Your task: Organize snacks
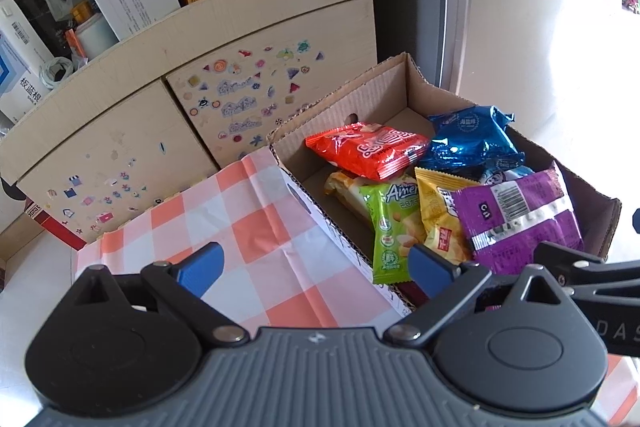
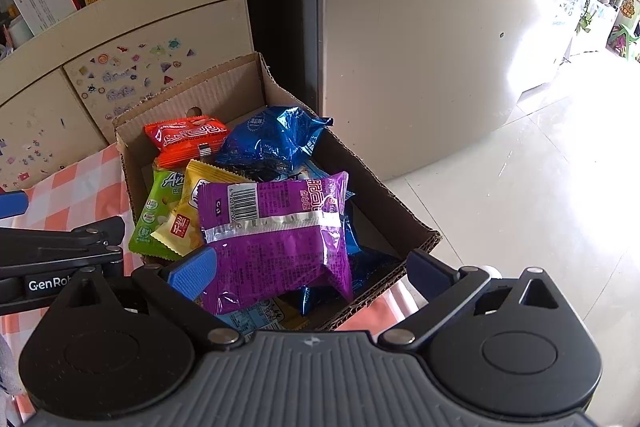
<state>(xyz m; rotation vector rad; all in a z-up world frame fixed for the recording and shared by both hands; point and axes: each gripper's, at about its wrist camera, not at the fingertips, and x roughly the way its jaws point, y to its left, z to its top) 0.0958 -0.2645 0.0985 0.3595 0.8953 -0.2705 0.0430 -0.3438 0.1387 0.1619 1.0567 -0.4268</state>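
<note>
Inside, crinkly foil packets (image 2: 276, 227) fill the corrugated cardboard box (image 2: 224, 87).

So the cardboard box (image 2: 404, 211) sits open-topped on the checkered cloth, pretty full of snack packs. Purple pack (image 2: 280, 239) lies on top, barcode side up, at the near end. Under its left edge there's a yellow pack (image 2: 192, 211) and a green one (image 2: 154, 223). Orange-red pack (image 2: 188, 141) rests at the far end, crinkly blue foil bag (image 2: 272, 143) just beside it.
</note>
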